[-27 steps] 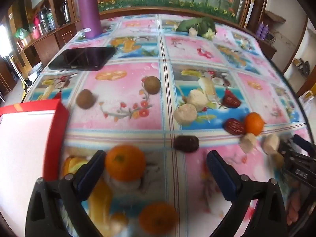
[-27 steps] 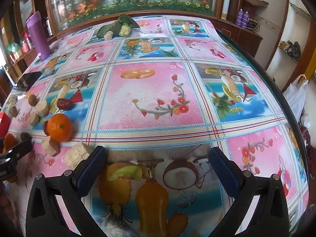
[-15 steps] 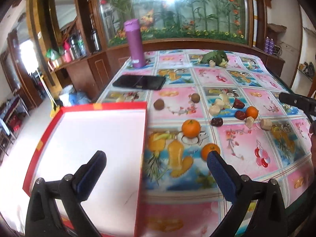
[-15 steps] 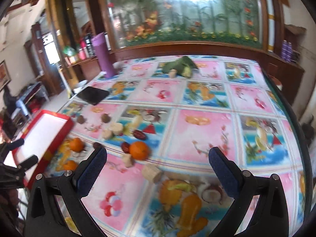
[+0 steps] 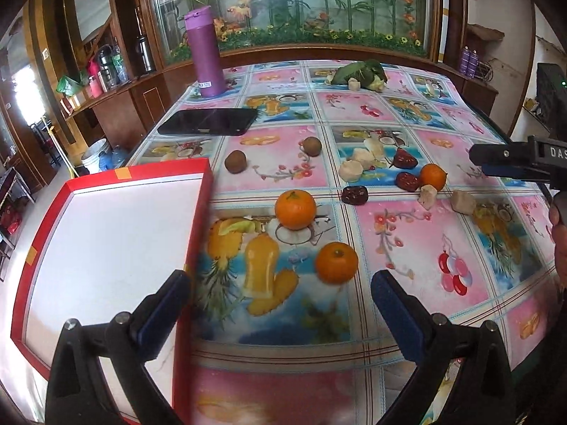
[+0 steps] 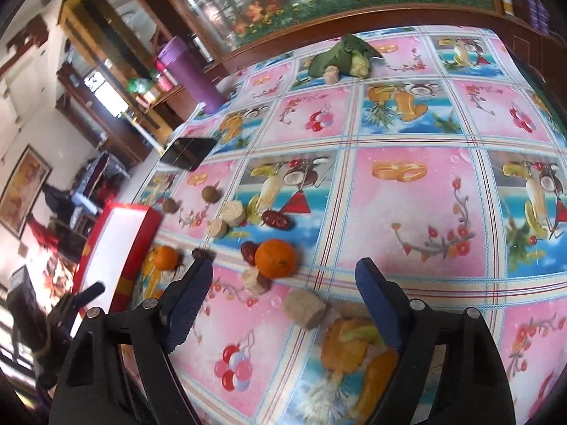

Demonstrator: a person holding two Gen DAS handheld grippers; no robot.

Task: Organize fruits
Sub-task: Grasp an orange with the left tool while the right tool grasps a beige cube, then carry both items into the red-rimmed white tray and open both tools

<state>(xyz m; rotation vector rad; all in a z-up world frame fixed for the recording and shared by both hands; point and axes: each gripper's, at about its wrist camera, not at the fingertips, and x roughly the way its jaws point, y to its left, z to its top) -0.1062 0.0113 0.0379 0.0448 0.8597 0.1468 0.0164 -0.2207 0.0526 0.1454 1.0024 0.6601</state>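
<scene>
Both grippers have pulled back and up from the worktop since a second ago: then each camera sat low over the fruit, now each looks down on the whole spread. The left gripper has swung leftward, so that the red tray now lies partly under its left finger. The right gripper has tilted and rolled, its view now slanted across the cloth.

Fingers: left set wide, nothing between them. Right set wide also, nothing held; a pale chunk lies on the worktop in the gap, untouched.

Meaning for the task: no fruit has been collected. The tray is bare white inside. This reads as a reset before a first pick, not progress.

Fruit, all on the worktop, right of the tray:
- Near orange, closest to the left gripper, just ahead of its right finger.
- Second orange, beyond it, stem up.
- Third orange, in a cluster with red dates and pale chunks.
- One dark date, apart from the cluster.
- Two brown round fruits, farther back, near the phone.

The oranges look firm, glossy and round; likely to roll if nudged. The purple flask and green leaves stand at the far end, clear of the work.
</scene>
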